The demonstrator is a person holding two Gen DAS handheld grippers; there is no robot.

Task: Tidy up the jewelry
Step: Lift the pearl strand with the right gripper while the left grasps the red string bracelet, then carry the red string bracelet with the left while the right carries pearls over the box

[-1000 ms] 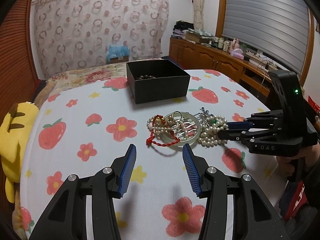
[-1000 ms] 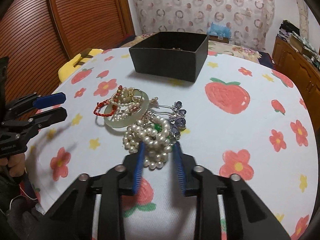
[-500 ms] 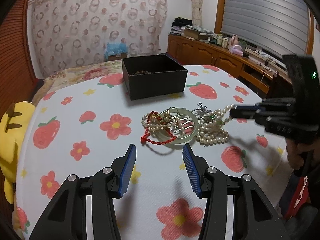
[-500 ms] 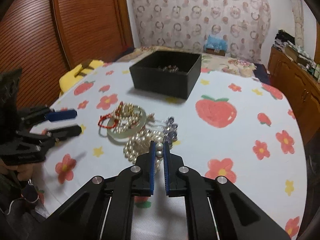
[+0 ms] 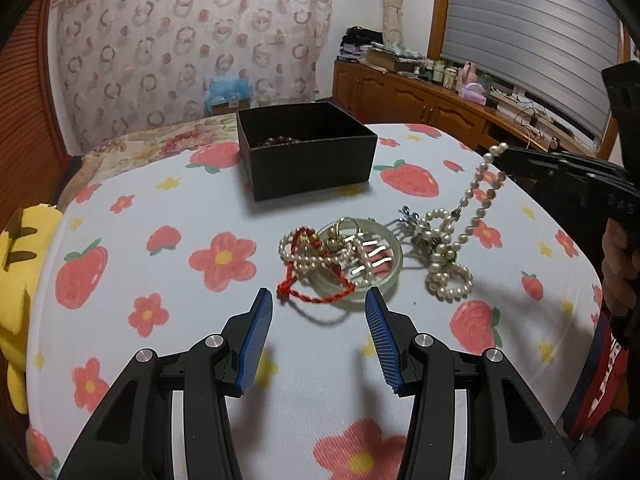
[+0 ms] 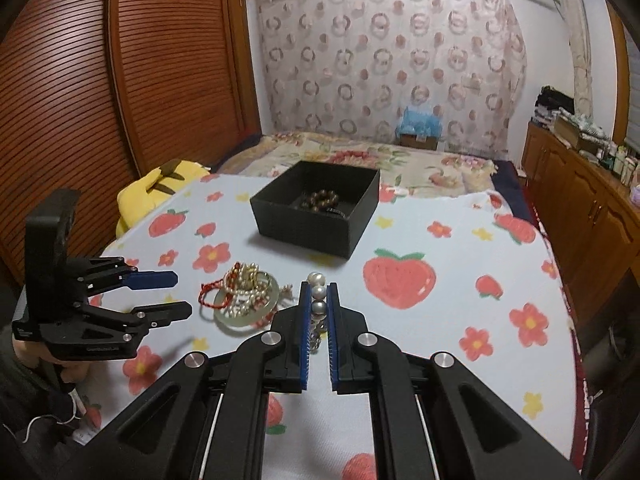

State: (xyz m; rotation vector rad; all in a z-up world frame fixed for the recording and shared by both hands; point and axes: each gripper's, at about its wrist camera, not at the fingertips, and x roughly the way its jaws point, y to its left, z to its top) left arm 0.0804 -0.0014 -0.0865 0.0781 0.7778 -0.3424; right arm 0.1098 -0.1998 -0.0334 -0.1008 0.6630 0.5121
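Observation:
My right gripper (image 6: 319, 286) is shut on a white pearl necklace (image 5: 472, 200), raised above the table. The strand hangs from its tip (image 5: 502, 158) down to a coil of pearls on the cloth. A pale green bangle (image 5: 362, 254) lies beside it, tangled with a red cord (image 5: 316, 298), smaller pearls and gold pieces. My left gripper (image 5: 318, 308) hovers open just in front of this pile, with nothing between its fingers. A black open box (image 5: 306, 152) stands farther back and holds brown beads (image 6: 320, 200).
The table (image 5: 160, 208) wears a white cloth printed with strawberries and flowers. A yellow plush toy (image 5: 14, 264) leans at its left edge. A bed lies behind the table. Wooden cabinets (image 5: 420, 100) run along the right wall. A hand (image 5: 618, 264) holds the right gripper's handle.
My right gripper closed on the pearl necklace and rose, drawing the strand up off the pile. The left gripper stayed open in the same place.

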